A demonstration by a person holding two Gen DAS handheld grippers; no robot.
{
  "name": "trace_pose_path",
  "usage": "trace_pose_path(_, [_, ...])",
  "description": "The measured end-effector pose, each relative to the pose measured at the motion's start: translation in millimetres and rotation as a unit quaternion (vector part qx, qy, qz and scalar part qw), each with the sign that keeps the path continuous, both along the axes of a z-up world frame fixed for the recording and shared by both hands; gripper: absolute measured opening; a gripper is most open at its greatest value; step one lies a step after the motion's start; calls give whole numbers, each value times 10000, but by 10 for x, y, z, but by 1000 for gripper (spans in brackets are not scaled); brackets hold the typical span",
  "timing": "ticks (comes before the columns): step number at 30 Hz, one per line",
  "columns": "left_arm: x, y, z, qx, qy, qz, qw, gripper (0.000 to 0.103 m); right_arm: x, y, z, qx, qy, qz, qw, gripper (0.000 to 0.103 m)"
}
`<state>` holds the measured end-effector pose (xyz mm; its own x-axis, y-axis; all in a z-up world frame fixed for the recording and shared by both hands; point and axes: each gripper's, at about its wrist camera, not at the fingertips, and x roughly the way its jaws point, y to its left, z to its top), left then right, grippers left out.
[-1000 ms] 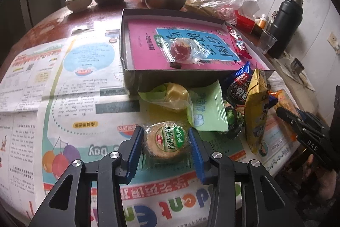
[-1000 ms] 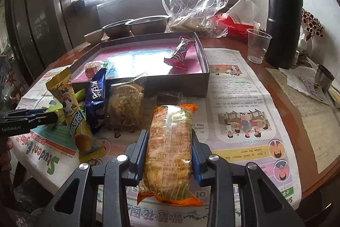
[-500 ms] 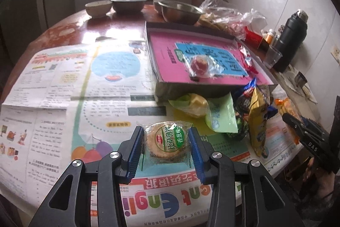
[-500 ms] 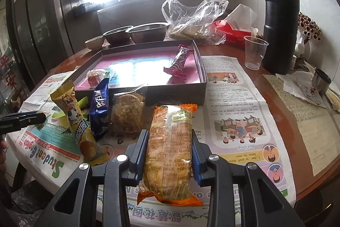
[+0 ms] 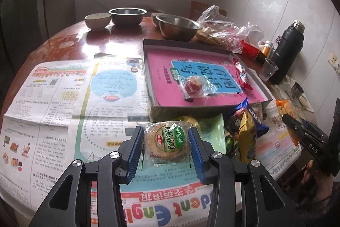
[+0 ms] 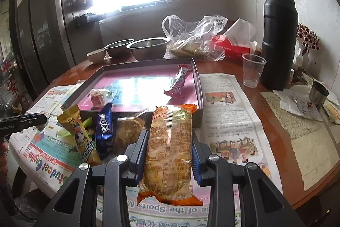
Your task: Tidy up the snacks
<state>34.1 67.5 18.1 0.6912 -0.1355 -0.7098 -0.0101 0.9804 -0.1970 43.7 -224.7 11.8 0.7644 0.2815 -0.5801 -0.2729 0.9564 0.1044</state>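
Observation:
My left gripper [image 5: 165, 139] is shut on a round biscuit pack [image 5: 166, 143] with a green label, held above the newspaper. My right gripper [image 6: 169, 142] is shut on a long orange snack pack [image 6: 170, 150], lifted off the table. Ahead lies the shallow box [image 5: 148, 69] [image 6: 196, 86] with a pink and blue lining; it holds a red sweet in clear wrap [image 5: 192, 86] [image 6: 97, 98] and a red and white bar [image 5: 242, 74] [image 6: 180, 80]. Against its near wall lie several loose snacks: a yellow pack [image 6: 79, 133], a dark blue pack [image 6: 104, 127] and a clear-wrapped cake [image 6: 128, 131].
Newspaper [image 5: 63, 99] covers the round wooden table [image 6: 274, 131]. Metal bowls [image 5: 178, 26] and a ceramic bowl [image 5: 97, 20] stand at the back beside a plastic bag [image 6: 191, 37]. A black flask [image 6: 277, 44], a clear cup [image 6: 252, 69] and a red tissue pack [image 6: 231, 46] stand at the right.
Both grippers have risen with their packs still held. In the left view the table has dropped away and more of the wall and window shows.

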Motion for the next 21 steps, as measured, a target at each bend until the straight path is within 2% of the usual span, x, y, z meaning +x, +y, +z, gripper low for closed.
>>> trace_pose_path(10, [134, -85, 137, -22, -240, -10, 9997, 45, 76, 74, 209, 39, -289, 76, 9995, 36])
trace_pose_path(21, [295, -126, 219, -34, -384, 60, 9992, 45, 194, 97, 313, 139, -394, 98, 9991, 36])
